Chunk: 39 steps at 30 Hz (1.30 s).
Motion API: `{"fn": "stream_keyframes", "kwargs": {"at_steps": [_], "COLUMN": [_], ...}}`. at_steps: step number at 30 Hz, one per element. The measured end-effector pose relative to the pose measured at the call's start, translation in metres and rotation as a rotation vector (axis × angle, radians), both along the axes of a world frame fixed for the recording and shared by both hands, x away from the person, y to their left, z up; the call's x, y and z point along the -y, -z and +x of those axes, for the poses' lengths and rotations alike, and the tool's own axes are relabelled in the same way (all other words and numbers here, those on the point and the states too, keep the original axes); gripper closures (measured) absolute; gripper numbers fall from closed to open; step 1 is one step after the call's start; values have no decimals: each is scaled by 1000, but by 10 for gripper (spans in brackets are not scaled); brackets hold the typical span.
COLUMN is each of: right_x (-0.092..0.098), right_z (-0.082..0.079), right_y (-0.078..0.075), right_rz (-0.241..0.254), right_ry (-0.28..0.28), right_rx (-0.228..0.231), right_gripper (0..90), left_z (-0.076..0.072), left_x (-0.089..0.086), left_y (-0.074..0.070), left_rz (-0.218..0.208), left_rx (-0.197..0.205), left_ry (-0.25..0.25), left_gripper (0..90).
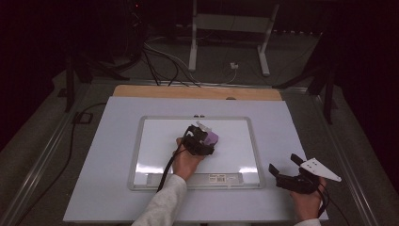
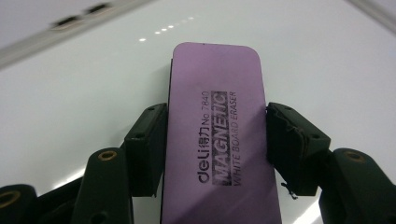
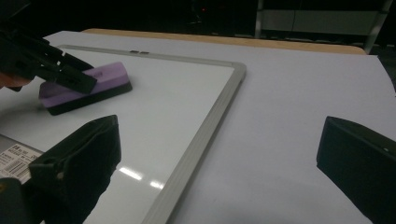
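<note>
A purple magnetic whiteboard eraser [image 2: 215,135] with a black felt base rests on the whiteboard [image 1: 155,136] near its middle. My left gripper [image 1: 201,139] is shut on the eraser [image 1: 211,138], one jaw on each long side. The right gripper view shows the eraser [image 3: 100,81] at upper left, with the left gripper's jaw across it. My right gripper [image 1: 286,165] hovers open over the white table cover [image 1: 291,127], just right of the whiteboard's lower right corner, nothing between its jaws. Its fingers [image 3: 79,158] frame the whiteboard's grey edge [image 3: 210,126].
The whiteboard has a grey frame and a pen tray with a barcode label [image 1: 225,178] along its near edge. A wooden table edge [image 1: 197,92] shows behind the white cover. Cables [image 1: 160,61] and a white stand's legs [image 1: 226,37] lie on the floor beyond.
</note>
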State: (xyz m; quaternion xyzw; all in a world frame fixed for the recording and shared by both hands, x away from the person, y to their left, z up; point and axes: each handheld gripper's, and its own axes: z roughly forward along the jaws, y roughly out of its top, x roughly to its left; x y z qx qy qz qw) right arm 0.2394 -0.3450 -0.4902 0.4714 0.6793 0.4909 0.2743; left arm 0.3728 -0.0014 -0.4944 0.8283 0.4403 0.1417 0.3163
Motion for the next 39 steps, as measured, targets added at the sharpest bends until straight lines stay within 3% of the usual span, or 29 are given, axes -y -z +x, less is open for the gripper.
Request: {"fn": "stream_keyframes", "kwargs": {"at_steps": [5,8,17,31,39], "right_x": [0,0,0,2,1], "right_z": [0,0,0,0,0], "right_y": [0,0,0,0,0], "right_rz": [-3,-1,-1,4,5], "right_ry": [-1,0,0,4,0], "right_rx": [2,0,-3,1,-1], "right_gripper": [0,0,0,0,0], "left_z": [13,15,9,0,2], "left_x": [-21,-29,-44,-66,-89], "left_y": [0,-1,-12,-29,-27], "left_rz": [20,21,-59,-82,-68], "left_rx": [12,14,35,79,80], "left_ry": [-157,-207,-218,-247,-293], "left_gripper": [422,423,423,422,422]}}
